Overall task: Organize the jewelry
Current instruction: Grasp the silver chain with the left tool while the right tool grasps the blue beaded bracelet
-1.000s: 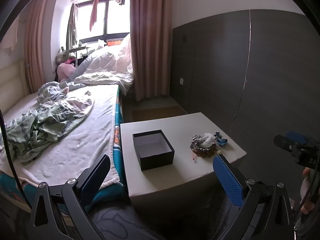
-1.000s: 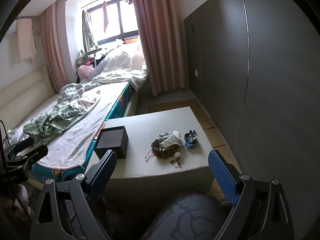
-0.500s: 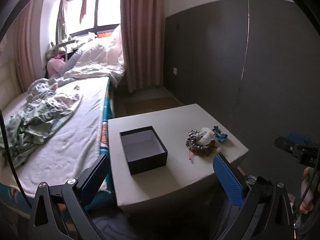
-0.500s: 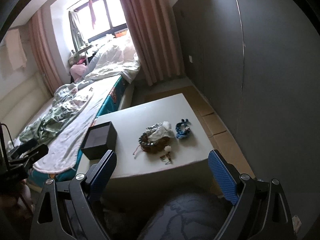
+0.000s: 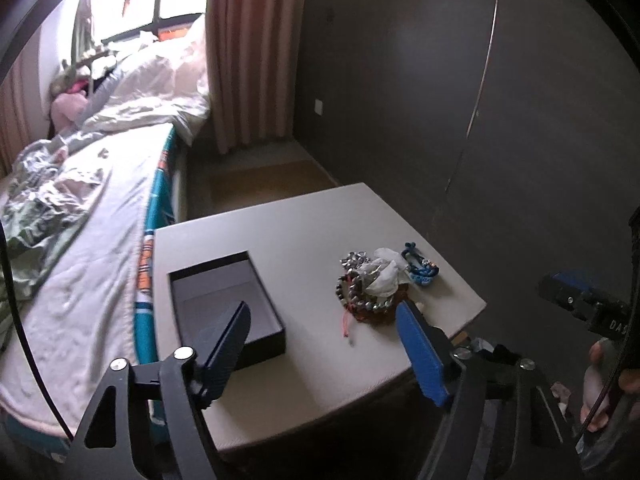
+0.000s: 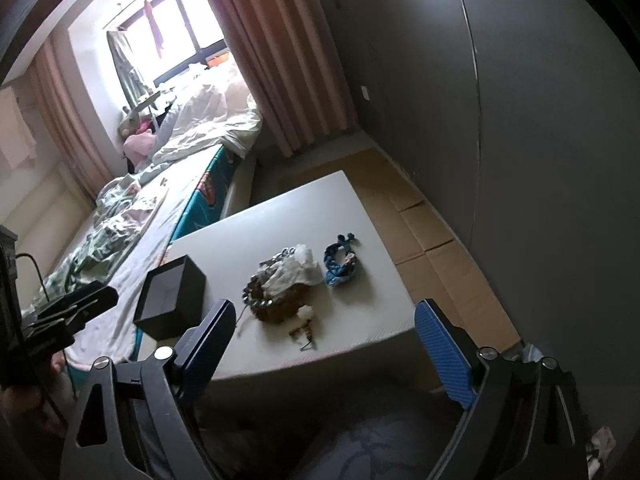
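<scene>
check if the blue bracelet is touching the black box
Apart. The right wrist view shows the blue bracelet and the black box with the bead pile and bare table between them.

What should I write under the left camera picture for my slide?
Open left gripper above a white table, empty black box on one side, jewelry pile and blue bracelet on the other.

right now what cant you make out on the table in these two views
- How many pieces the jewelry heap holds: beads tangled under a crumpled white wrapper, both views, too small.
- Near corner of the black box floor: the left gripper finger hides it, left wrist view.
- Small charm at the table front edge: blurred, right wrist view.
- Blue braided bracelet clasp: too small.
</scene>
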